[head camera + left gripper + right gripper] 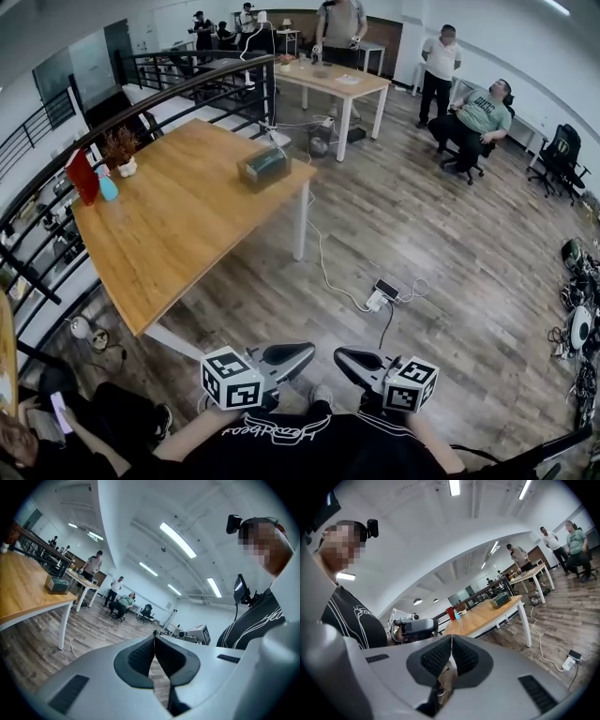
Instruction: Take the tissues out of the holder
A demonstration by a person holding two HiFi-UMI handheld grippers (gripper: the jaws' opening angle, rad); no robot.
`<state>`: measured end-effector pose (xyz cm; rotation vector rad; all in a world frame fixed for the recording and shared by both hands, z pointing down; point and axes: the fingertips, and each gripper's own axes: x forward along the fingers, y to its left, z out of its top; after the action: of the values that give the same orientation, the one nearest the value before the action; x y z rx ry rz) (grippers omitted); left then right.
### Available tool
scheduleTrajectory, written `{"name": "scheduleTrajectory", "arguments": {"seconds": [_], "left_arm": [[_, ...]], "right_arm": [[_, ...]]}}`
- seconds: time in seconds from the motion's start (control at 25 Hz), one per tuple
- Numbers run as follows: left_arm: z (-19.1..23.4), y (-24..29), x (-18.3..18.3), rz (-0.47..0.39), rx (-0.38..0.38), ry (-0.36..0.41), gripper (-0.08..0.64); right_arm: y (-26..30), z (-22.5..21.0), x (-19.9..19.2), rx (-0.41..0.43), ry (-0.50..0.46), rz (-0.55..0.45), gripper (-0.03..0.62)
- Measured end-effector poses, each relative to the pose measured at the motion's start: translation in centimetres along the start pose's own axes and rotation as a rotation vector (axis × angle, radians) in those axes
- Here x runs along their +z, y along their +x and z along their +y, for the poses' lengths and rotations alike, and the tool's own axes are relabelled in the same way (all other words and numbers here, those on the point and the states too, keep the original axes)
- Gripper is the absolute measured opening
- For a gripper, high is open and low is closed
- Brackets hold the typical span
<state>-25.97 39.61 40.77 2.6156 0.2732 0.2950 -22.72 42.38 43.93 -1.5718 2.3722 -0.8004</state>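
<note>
Hovering close in front of the person's body, the left gripper [154, 641] and the right gripper [451, 641] point towards each other above the grey wood-plank floor [441, 244]. Each has its jaws clenched together on nothing, probably a carrying pose, since the work lies well out of reach. The dark green, box-shaped tissue holder [265, 165] sits far off, near the far right edge of the long wooden table [178, 225]. It looks untouched, and its tissues are too small to make out.

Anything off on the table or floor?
Nothing spilled or tipped. The tissue holder sits flat on the table near its far corner. Only oddity: a power strip with loose cable lying on the open floor.
</note>
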Motion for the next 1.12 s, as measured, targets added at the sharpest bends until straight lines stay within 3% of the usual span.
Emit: {"name": "scheduleTrajectory", "arguments": {"seconds": [0.32,0.52,0.88,1.12], "left_arm": [[6.1,8.1,4.9,0.003,0.017,0.000,0.014],[9.0,11.8,7.2,0.008,0.035,0.017,0.014],[12.1,15.5,9.0,0.006,0.055,0.027,0.014],[14.4,15.8,8.7,0.005,0.066,-0.007,0.014]], "right_arm": [[0.6,-9.7,6.9,0.047,0.085,-0.054,0.017],[1.0,-13.6,9.8,0.097,0.094,-0.049,0.017],[2.1,-17.7,12.2,0.141,0.069,-0.022,0.017],[3.8,-19.0,11.4,0.162,0.095,0.013,0.017]]}}
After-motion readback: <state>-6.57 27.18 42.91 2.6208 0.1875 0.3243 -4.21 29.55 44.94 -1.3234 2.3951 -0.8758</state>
